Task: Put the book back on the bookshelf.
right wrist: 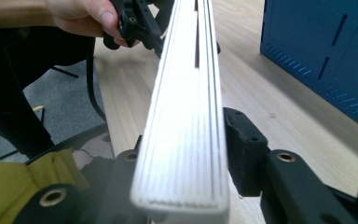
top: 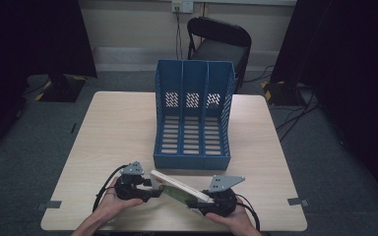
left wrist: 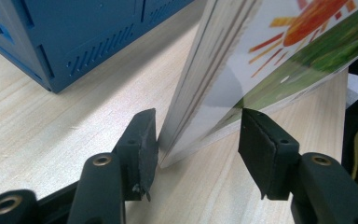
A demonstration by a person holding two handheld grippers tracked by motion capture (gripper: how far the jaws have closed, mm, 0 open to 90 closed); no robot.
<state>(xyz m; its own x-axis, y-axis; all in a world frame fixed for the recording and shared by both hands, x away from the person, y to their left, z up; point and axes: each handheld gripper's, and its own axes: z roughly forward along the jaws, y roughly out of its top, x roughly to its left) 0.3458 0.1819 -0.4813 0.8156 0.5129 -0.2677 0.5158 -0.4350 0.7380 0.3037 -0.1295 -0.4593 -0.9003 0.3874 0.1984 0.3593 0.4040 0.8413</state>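
**Book held between two grippers at the tabletop's near edge**

Ahead of both grippers, a strip of bare tabletop [top: 123, 128] separates them from the blue three-slot file rack [top: 193, 115]. The book [top: 179, 191] spans between the grippers, tilted. The left hand-held gripper [left wrist: 198, 140] is spread, one jaw touching the book's corner, the other just beside the cover. The right hand-held gripper [right wrist: 182, 158] pinches the book's page edge.
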